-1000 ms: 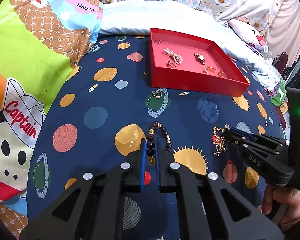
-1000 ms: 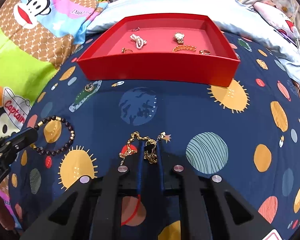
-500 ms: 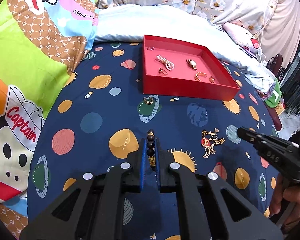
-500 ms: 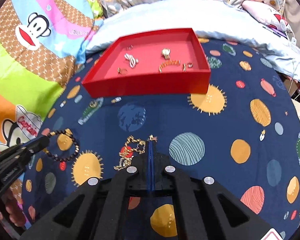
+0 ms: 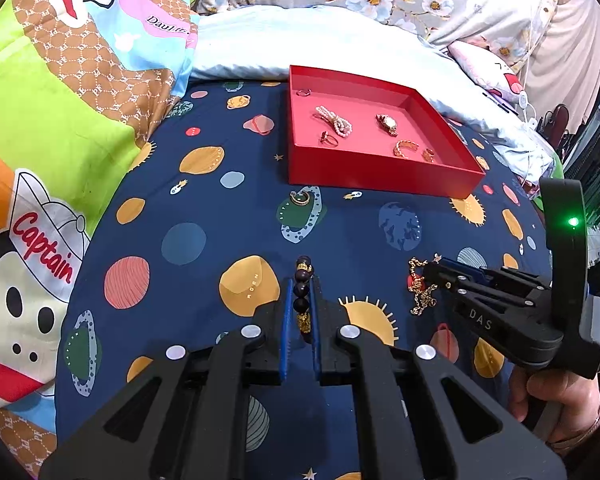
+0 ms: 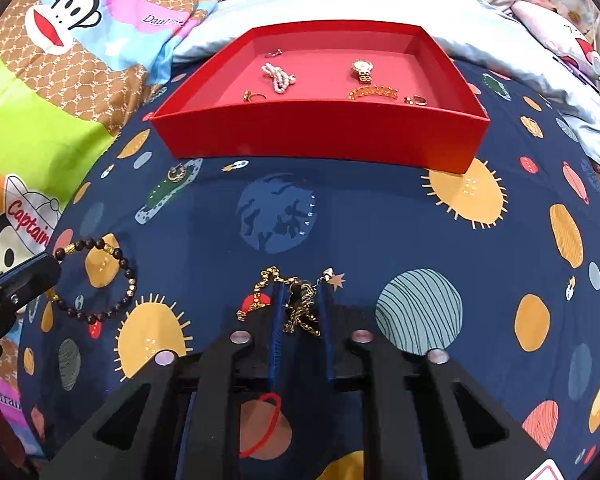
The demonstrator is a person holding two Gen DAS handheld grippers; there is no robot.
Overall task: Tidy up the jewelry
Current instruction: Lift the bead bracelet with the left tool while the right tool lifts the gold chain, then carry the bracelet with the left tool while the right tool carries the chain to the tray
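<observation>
My left gripper (image 5: 300, 284) is shut on a dark bead bracelet (image 5: 303, 296) and holds it over the planet-print sheet; the bracelet's loop shows in the right wrist view (image 6: 100, 280). My right gripper (image 6: 302, 284) is open, its fingers on either side of a gold chain (image 6: 296, 304) lying on the sheet; the chain also shows in the left wrist view (image 5: 420, 288). The red tray (image 6: 320, 136) stands beyond, holding a pearl piece (image 6: 279, 76), a gold watch (image 6: 362, 69) and several rings. A gold ring (image 5: 301, 199) lies on the sheet before the tray.
A cartoon-print quilt (image 5: 60, 120) rises on the left. A pale blue pillow (image 5: 320, 44) lies behind the tray. The person's hand (image 5: 556, 404) holds the right gripper's handle at lower right.
My right gripper was shut half a second ago and is now open around the gold chain, lower and closer to it. My left gripper still holds the bead bracelet, little moved.
</observation>
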